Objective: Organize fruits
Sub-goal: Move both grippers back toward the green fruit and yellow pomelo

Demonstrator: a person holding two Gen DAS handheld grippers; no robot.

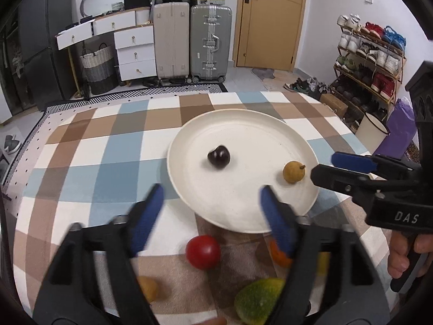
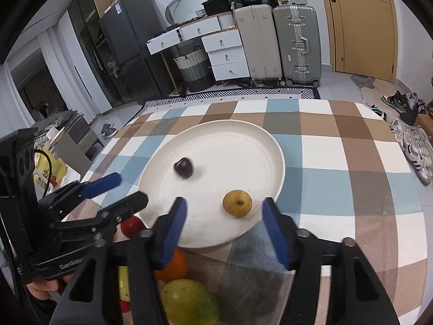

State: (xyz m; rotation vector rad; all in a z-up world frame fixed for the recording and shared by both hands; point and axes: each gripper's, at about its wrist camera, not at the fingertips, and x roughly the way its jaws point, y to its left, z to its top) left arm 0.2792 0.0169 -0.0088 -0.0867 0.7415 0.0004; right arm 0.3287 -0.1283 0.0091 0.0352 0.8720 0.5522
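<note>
Green and yellow, a mango point(image 1: 258, 299) lies nearest, at about six o'clock in the left wrist view, with a red tomato point(image 1: 203, 252) just beyond it, an orange point(image 1: 280, 254) partly hidden behind a blue pad, and a small brownish fruit point(image 1: 147, 288) at seven o'clock. All sit on the checked tablecloth point(image 1: 108, 146), short of the white plate point(image 1: 243, 211).

Both tools hover at the plate's near rim. The left gripper point(image 1: 211, 197) has its jaws spread wide with nothing between them; the right gripper point(image 2: 224, 211) is likewise spread and empty, with a tan round fruit point(image 2: 237, 203) lying free on the plate just ahead of its pads. Farther in, at twelve o'clock, a dark cherry-like fruit point(image 1: 219, 156) rests near the plate's middle.

Risks, as I judge them: both plated fruits are round and could roll if a finger nudges the rim or the plate shifts. The two tools are close together, so reaching back for the tomato or orange could make them collide, or knock a fruit across the cloth.
</note>
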